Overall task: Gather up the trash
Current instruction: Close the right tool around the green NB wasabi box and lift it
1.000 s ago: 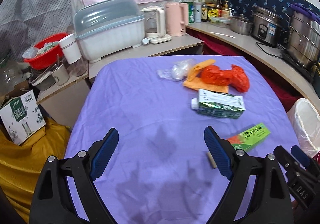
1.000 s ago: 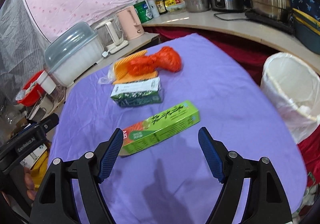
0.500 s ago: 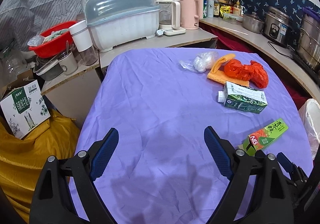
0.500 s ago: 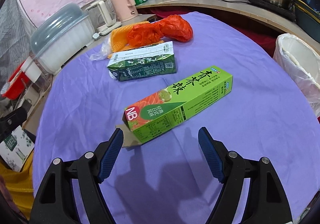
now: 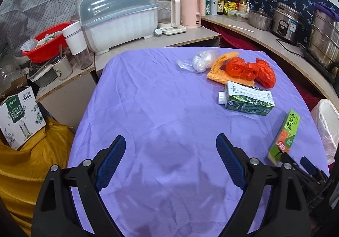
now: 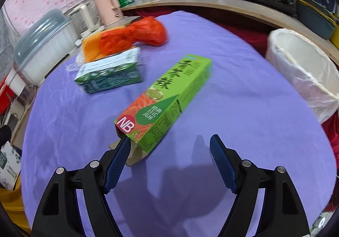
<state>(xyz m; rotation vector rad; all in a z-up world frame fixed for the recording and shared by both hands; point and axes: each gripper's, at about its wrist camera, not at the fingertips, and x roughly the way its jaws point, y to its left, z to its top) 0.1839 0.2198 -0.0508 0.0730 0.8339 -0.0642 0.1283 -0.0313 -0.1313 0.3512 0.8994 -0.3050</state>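
The green box (image 6: 167,99) lies flat on the purple tablecloth (image 6: 243,127), long and narrow, with black characters on its top, a picture of salmon slices and a red square with the letters "NB" at the near end (that end is open, its brown flap lying on the cloth). The right gripper (image 6: 169,152) stands wide and holds nothing; its left blue pad (image 6: 118,163) is just beside the open end of the box, whether touching I cannot tell. Behind the box lies a green and white carton (image 6: 110,76) on its side, then a crumpled red plastic bag (image 6: 135,35) on an orange mat (image 6: 91,48). To the right, past the table edge, stands a bin with a white liner (image 6: 300,72). The left gripper (image 5: 170,163) is also spread wide over bare cloth, empty. In its view a clear crumpled bag (image 5: 201,60) lies near the mat.
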